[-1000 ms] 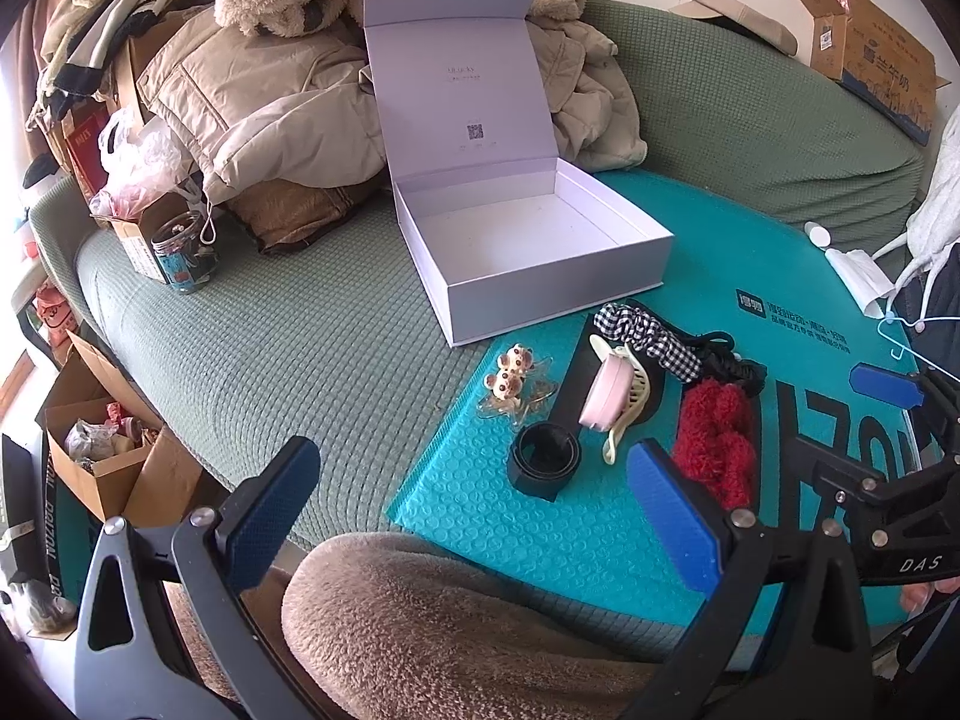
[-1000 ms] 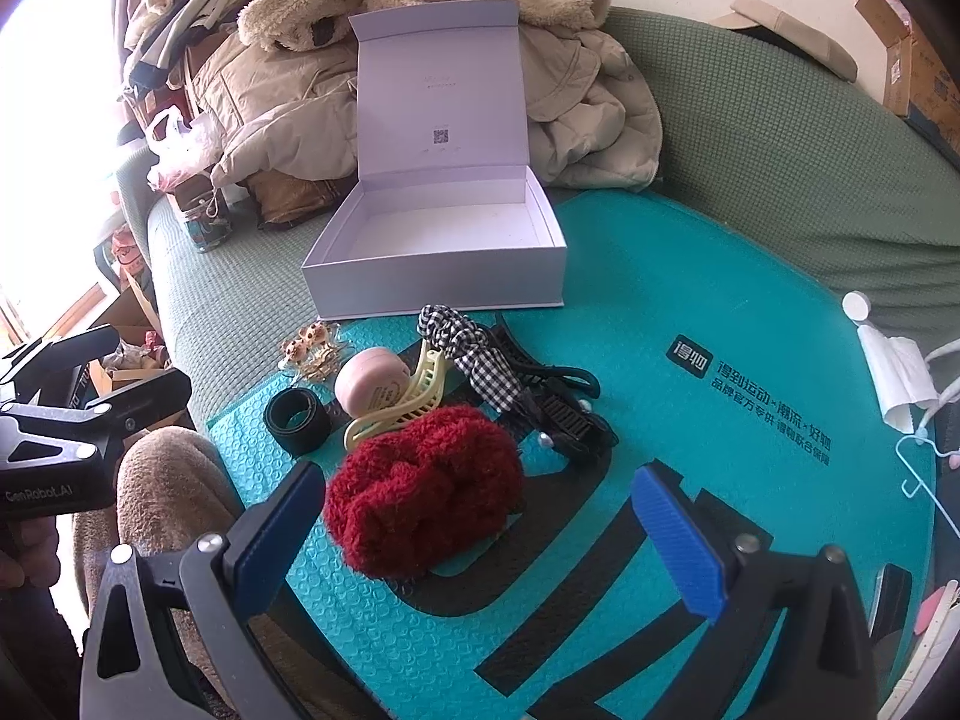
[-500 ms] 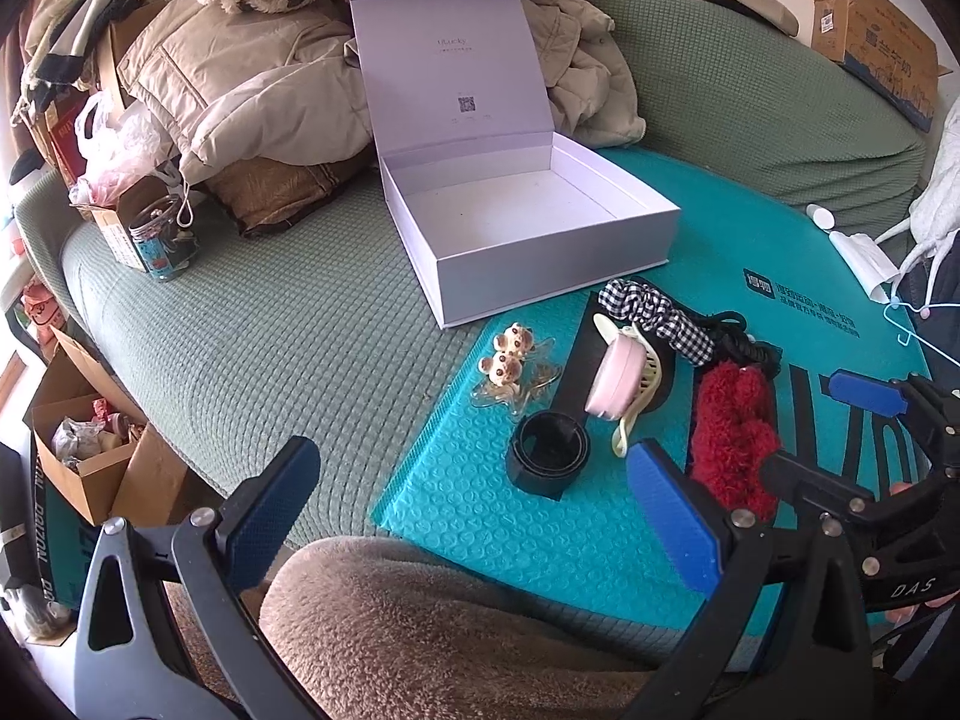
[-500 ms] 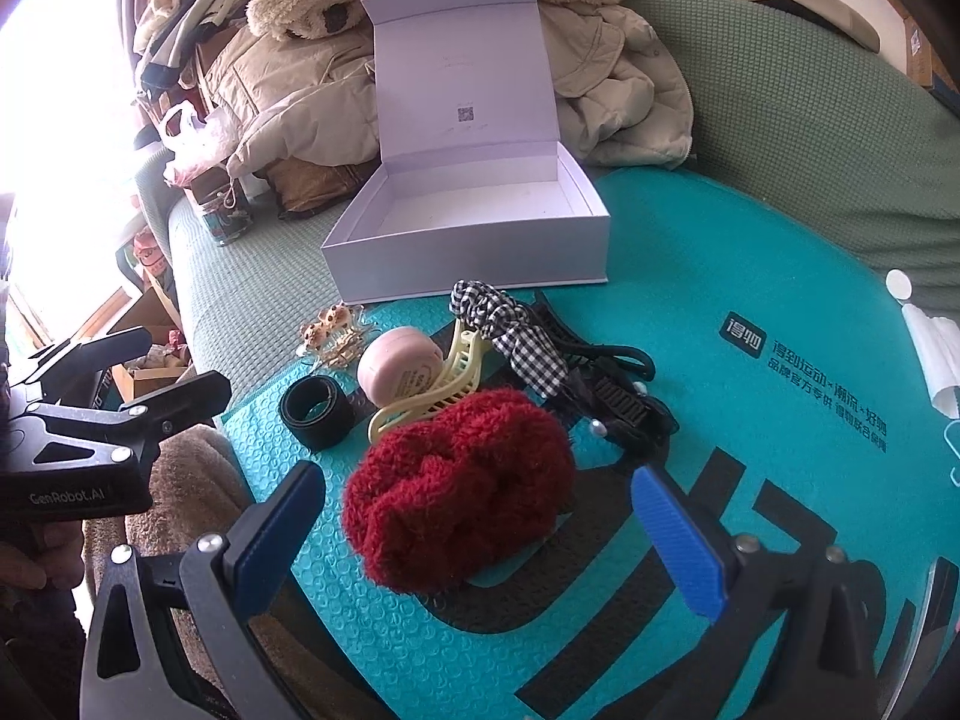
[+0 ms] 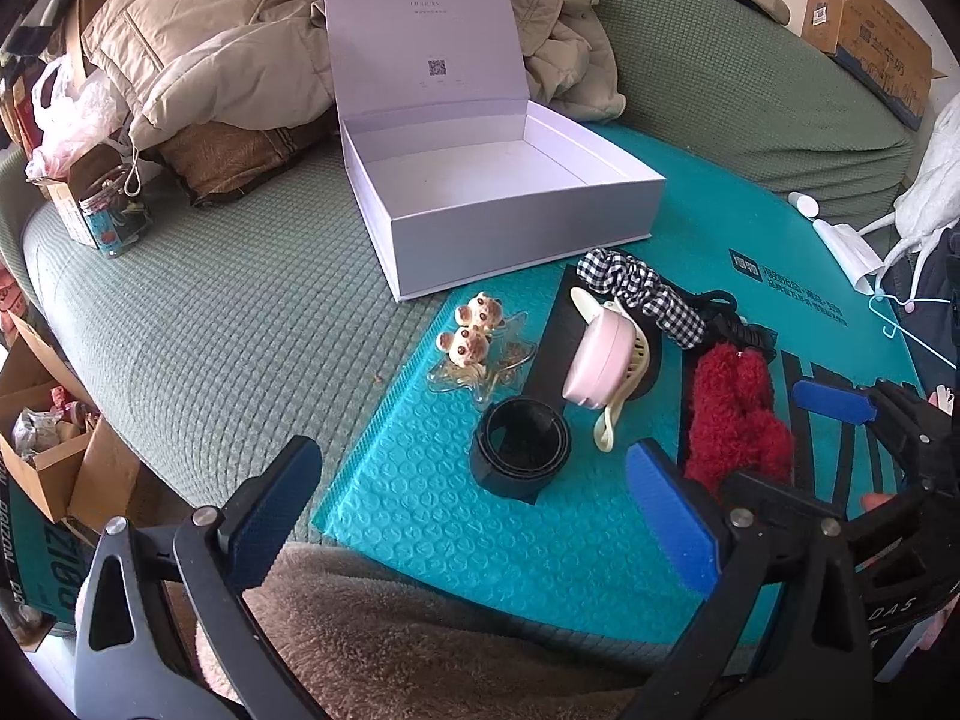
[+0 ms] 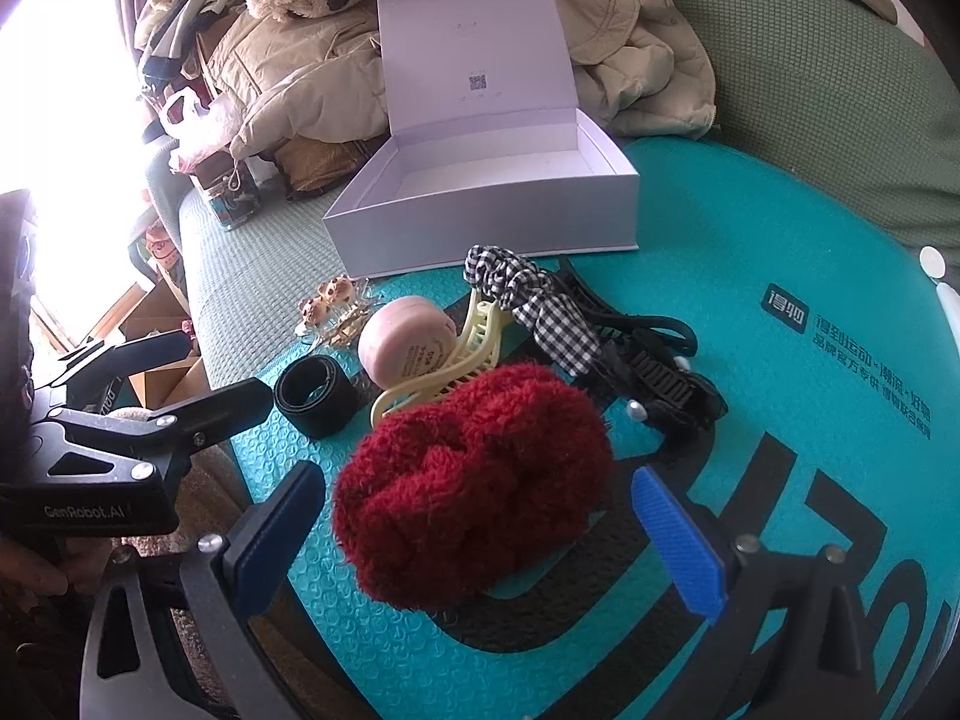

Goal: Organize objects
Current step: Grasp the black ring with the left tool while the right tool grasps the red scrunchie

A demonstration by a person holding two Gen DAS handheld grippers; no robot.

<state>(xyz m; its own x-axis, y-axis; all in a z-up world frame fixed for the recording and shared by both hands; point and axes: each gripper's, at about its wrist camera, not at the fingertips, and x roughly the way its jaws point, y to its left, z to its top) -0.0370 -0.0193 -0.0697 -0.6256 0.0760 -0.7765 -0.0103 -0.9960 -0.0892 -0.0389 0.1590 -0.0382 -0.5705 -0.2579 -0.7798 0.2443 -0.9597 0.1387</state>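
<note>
On the teal mat beside the empty white box (image 6: 480,204), the right tool (image 6: 474,534), jaws spread wide, is straddling the red scrunchie (image 6: 474,480), ideally pinching its centre, while the open left tool (image 5: 474,516) is hovering.

Daylight, bright and even in both views. The right wrist view is blown out to white at its left edge, toward the window (image 6: 66,120). Shadows are soft. Fisheye curvature bends the edges; dark vignette fills the corners. Focus is sharp throughout.

beige jackets (image 5: 228,54), cardboard box (image 5: 864,24), glass jar (image 5: 117,219)
</note>
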